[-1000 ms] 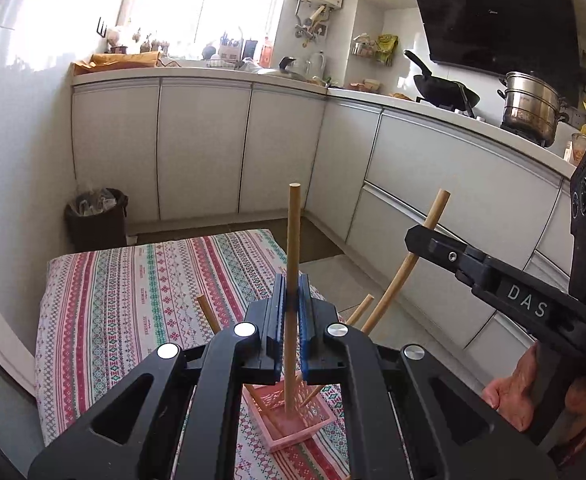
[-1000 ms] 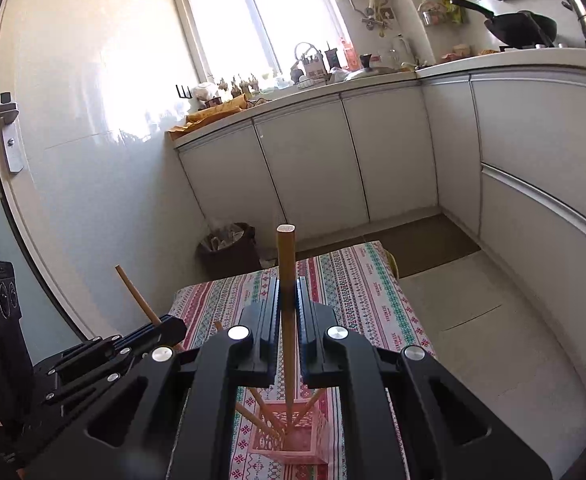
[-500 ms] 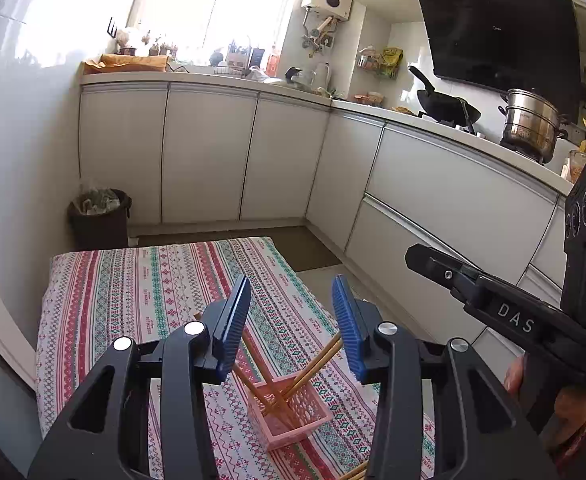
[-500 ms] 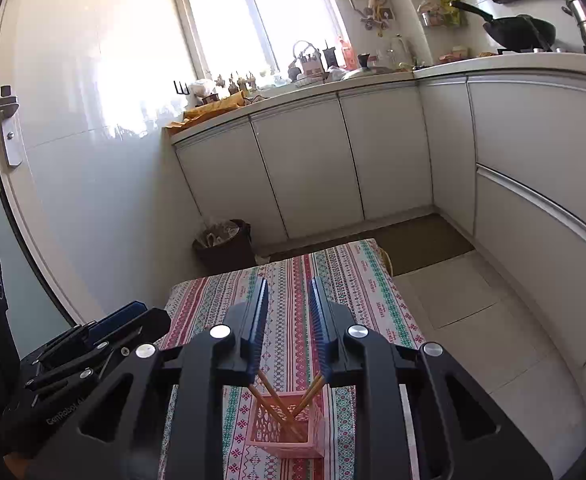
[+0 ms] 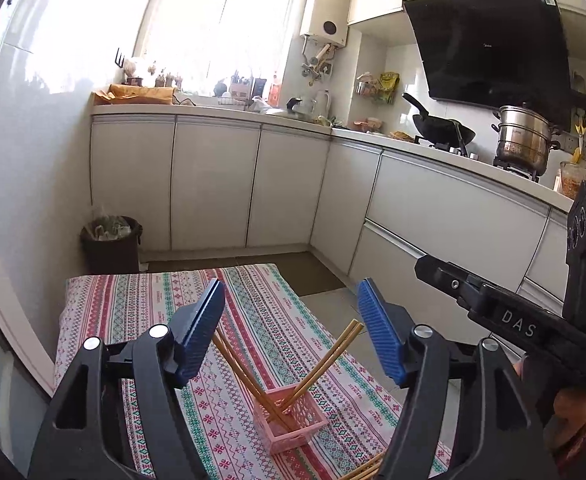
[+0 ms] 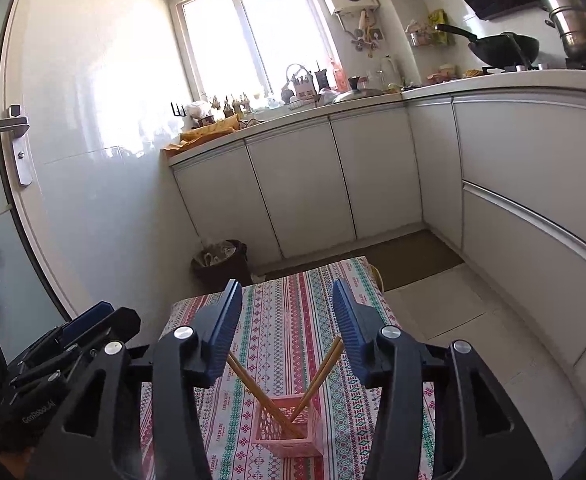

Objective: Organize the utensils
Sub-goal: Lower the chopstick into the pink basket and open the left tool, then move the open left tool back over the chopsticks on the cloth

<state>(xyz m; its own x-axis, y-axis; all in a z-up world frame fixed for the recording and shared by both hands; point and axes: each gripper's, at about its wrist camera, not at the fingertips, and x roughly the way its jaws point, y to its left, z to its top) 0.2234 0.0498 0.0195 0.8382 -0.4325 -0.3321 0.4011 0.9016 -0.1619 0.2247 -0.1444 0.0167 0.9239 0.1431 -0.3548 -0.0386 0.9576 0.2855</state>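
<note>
Your left gripper (image 5: 293, 332) is wide open and holds nothing. You see its two blue pads (image 5: 205, 328) far apart in the lower middle of the left view. Your right gripper (image 6: 287, 332) is open too, with nothing in it. Its blue pads (image 6: 225, 332) sit in the lower middle of the right view.

The pink basket (image 5: 293, 428) stands on the striped cloth (image 5: 141, 304), low in the frame and between the pads. In the right view the basket (image 6: 289, 436) is at the bottom middle. Chopsticks (image 5: 333, 356) stand in the basket. Some lean to the left and some lean to the right, so they cross like an X. You see the same crossed chopsticks (image 6: 321, 376) in the right view. Neither gripper touches them.

More chopsticks (image 5: 367, 470) lie on the cloth at the bottom edge of the left view, just to the right of the basket.

A dark bin (image 5: 111, 244) stands on the floor at the left. A wok (image 5: 443, 130) and a steel pot (image 5: 523, 140) sit on the counter at the upper right.
</note>
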